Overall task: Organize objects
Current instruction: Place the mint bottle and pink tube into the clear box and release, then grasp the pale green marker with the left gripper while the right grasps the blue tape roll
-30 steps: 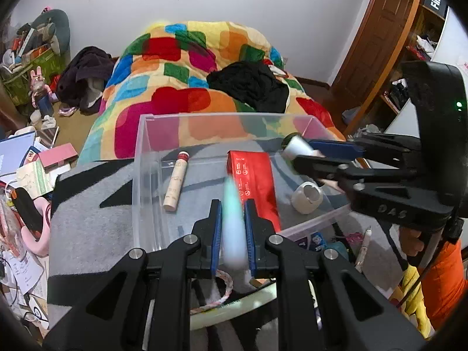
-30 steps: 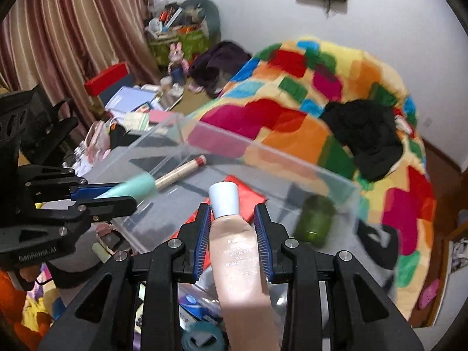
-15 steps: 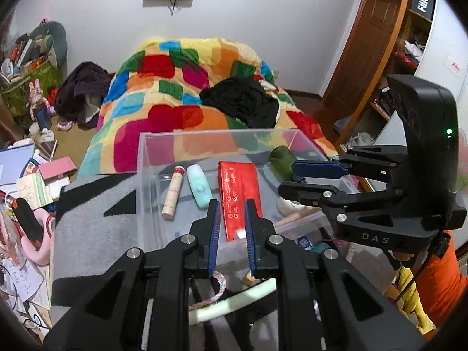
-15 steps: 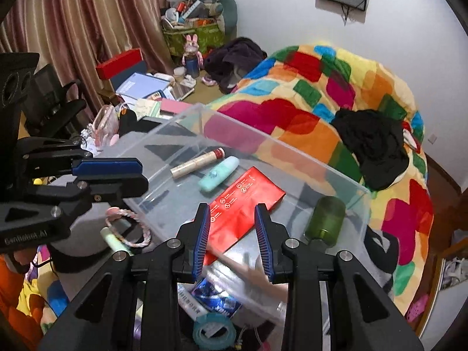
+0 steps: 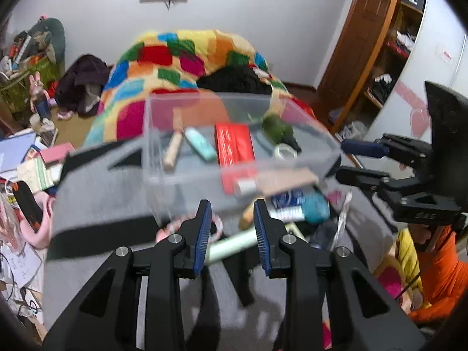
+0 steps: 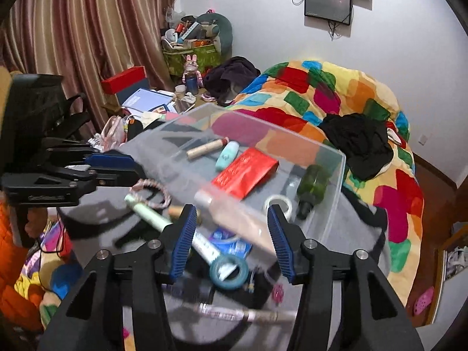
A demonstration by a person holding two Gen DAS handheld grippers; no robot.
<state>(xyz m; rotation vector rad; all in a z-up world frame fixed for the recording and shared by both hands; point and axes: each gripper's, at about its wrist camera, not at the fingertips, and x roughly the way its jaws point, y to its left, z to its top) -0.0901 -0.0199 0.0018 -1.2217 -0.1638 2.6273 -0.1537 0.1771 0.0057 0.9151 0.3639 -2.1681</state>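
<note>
Both grippers have pulled back from the clear bin [image 5: 234, 146], jaws just opening, nothing between them. Left gripper [image 5: 231, 222] slightly spread above the pale green tube [image 5: 234, 242]; right gripper [image 6: 231, 231] wider over the teal tape ring [image 6: 229, 269]. Risk: crowded loose items get knocked or mis-pinched.

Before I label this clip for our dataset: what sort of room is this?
Most likely a lived-in, cluttered bedroom. A bed under a bright patchwork quilt fills the background, striped curtains hang along one side, and a wooden wardrobe with open shelves stands by the wall.
</note>
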